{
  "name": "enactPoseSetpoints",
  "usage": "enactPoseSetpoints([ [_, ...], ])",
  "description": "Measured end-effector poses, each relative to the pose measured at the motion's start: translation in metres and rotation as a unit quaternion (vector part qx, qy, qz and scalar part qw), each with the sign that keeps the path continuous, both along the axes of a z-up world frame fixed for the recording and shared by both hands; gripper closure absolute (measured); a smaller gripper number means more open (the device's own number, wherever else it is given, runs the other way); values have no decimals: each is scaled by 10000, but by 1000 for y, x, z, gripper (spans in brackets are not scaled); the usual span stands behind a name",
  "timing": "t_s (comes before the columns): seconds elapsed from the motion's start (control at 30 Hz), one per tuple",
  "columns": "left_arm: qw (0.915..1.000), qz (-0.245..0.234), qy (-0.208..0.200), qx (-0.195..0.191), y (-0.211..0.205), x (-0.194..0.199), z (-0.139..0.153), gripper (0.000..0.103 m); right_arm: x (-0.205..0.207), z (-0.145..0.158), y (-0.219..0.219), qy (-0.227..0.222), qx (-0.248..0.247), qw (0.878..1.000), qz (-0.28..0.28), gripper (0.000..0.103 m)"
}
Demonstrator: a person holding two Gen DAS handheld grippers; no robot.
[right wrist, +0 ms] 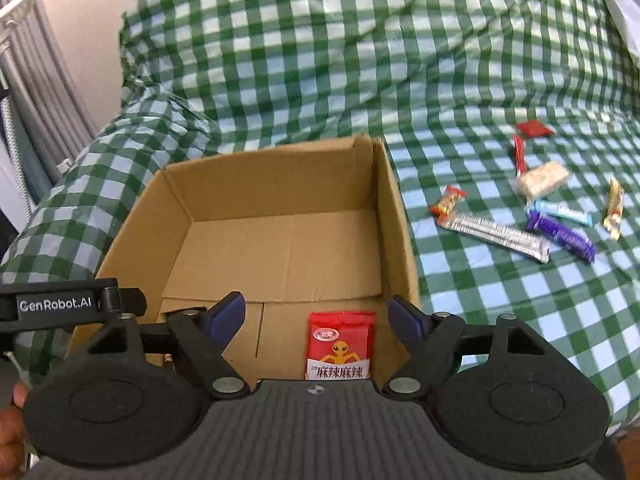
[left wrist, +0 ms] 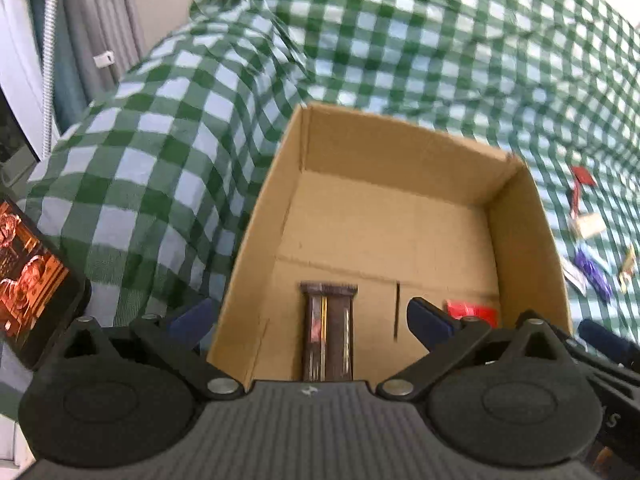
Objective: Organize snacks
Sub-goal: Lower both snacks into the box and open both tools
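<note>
Both grippers are hanging over an open corrugated cardboard box [right wrist: 280,184]. Left gripper [left wrist: 310,316], its blue-padded fingers spread wide and empty, is hovering above a dark glossy bar wrapper [left wrist: 328,332] lying flat on the box floor. Right gripper [right wrist: 316,316], likewise spread and holding nothing, is hovering above a square red foil packet [right wrist: 340,344] in the box. More crinkly wrapped snacks [right wrist: 532,216] are lying scattered on the rumpled green checked cloth [right wrist: 360,60], well to the right of the box.
</note>
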State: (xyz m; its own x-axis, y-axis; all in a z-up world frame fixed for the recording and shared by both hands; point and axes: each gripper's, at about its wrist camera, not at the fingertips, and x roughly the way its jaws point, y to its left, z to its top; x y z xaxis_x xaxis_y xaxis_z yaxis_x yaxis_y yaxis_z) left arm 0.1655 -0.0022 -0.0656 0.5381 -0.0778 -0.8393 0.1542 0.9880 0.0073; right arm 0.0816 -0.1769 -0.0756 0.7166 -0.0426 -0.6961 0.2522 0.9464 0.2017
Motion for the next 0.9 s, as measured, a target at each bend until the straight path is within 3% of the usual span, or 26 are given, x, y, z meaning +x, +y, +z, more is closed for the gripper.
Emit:
enactPoseSetpoints([
  [0.37,9994,-138,127,292,12,-75,22,0,-80,33,25,-372,-254,9987,247,1],
  [0.9,9990,-157,-367,225,29,-169,55,0,-165,69,50,-862,-544,9946,217,1],
])
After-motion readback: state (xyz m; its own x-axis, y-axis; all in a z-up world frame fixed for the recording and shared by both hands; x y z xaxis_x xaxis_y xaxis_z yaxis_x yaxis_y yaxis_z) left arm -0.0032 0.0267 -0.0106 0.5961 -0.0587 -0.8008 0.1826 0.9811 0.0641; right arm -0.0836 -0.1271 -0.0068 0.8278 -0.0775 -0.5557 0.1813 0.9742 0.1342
